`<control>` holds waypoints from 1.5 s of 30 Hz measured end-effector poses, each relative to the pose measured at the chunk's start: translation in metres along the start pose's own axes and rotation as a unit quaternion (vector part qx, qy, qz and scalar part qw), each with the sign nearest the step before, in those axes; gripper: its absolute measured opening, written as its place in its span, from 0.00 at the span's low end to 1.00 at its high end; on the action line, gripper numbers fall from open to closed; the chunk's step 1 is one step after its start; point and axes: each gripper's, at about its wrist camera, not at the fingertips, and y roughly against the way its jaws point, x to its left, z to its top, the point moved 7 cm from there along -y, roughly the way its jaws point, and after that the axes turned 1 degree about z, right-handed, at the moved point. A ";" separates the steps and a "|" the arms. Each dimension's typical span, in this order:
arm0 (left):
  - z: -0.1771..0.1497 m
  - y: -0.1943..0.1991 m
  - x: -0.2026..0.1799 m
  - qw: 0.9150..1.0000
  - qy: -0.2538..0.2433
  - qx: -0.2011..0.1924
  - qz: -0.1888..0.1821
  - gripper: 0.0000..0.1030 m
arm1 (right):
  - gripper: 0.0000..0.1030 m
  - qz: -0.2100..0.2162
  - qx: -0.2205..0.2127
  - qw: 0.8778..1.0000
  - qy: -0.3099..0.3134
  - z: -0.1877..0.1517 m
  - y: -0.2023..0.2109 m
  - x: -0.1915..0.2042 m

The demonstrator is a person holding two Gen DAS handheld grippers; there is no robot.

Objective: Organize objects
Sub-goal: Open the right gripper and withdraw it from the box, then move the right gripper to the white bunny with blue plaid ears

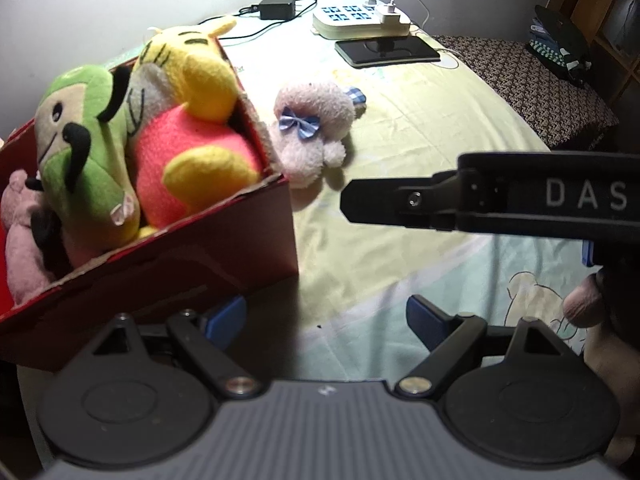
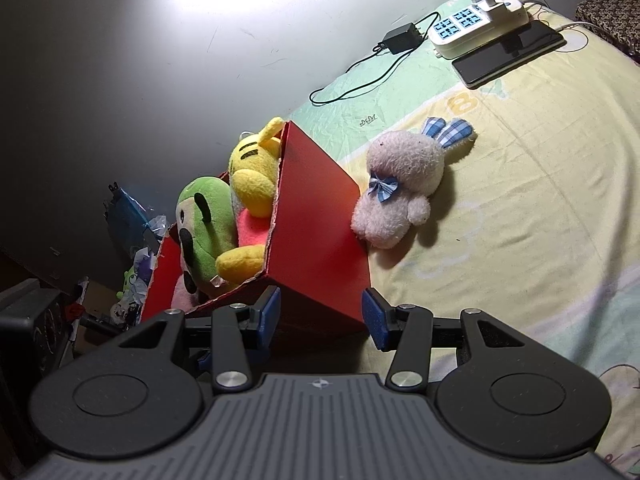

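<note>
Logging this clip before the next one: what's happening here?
A person is tidying plush toys on a bed into a red cardboard box. The box already holds a green plush, a yellow and pink plush and a pink one at the near end. A pale pink plush rabbit with a blue checked bow still lies on the sheet against the box's side. The left tool and right tool are both open and empty, near the box.
</note>
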 end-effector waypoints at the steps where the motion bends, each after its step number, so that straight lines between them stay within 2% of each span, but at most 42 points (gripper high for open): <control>1: 0.001 -0.002 -0.003 1.000 -0.002 0.002 -0.001 0.86 | 0.48 -0.001 0.002 1.000 -0.002 0.001 0.000 -0.003; 14: 0.004 -0.035 -0.030 0.999 0.007 0.019 -0.026 0.85 | 0.48 -0.013 0.034 0.999 -0.009 0.020 -0.020 -0.048; 22: 0.004 -0.048 -0.033 0.999 0.026 0.018 -0.027 0.85 | 0.48 -0.006 0.055 0.998 -0.012 0.045 -0.053 -0.072; 30: 0.005 -0.054 -0.030 0.998 0.049 0.014 -0.026 0.85 | 0.48 0.015 0.075 0.997 -0.019 0.065 -0.092 -0.077; 37: 0.009 -0.050 -0.029 0.998 0.053 0.003 -0.016 0.85 | 0.48 0.021 0.095 0.995 -0.008 0.068 -0.122 -0.072; 40: 0.010 -0.050 -0.030 0.998 0.054 0.004 -0.011 0.84 | 0.46 0.031 0.096 0.995 -0.005 0.069 -0.126 -0.072; 41: 0.012 -0.049 -0.031 0.998 0.054 0.004 -0.011 0.84 | 0.40 0.033 0.100 0.994 -0.003 0.069 -0.126 -0.072; 45: 0.017 -0.047 -0.035 0.999 0.051 0.003 -0.018 0.85 | 0.34 0.044 0.104 0.993 -0.015 0.069 -0.117 -0.077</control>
